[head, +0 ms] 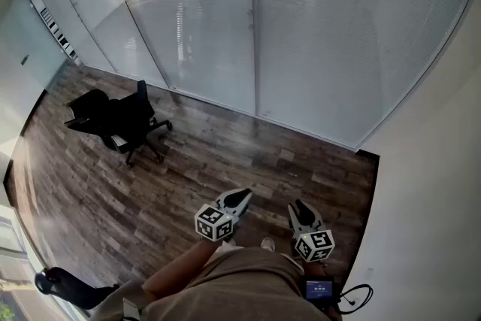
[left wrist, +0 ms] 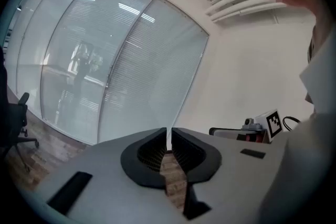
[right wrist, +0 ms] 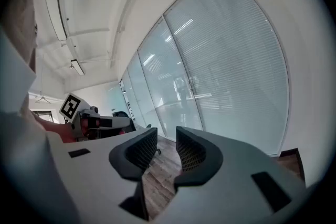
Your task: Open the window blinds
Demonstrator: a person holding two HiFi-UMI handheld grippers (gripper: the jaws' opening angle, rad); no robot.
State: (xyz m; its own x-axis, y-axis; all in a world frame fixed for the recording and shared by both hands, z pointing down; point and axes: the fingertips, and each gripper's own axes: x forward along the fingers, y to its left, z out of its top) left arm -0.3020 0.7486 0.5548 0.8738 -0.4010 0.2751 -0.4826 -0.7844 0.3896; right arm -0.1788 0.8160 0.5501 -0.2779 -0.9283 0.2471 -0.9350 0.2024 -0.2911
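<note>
The window blinds [head: 338,34] hang with their slats closed behind a long glass wall across the far side of the room; they also show in the left gripper view [left wrist: 152,76] and the right gripper view [right wrist: 231,60]. Both grippers are held low near the person's body, well short of the blinds, and both point toward them. My left gripper [head: 244,195] [left wrist: 169,131] is shut, its pads almost touching with nothing between them. A clear gap separates the pads of my right gripper [head: 298,205] [right wrist: 166,134], which is open and empty.
A black office chair [head: 120,120] stands on the wooden floor [head: 225,154] at the left, near the glass. Another dark chair base [head: 64,286] shows at the bottom left. A white wall [head: 428,199] closes the right side. A small device [head: 319,288] with a cable sits by the person's waist.
</note>
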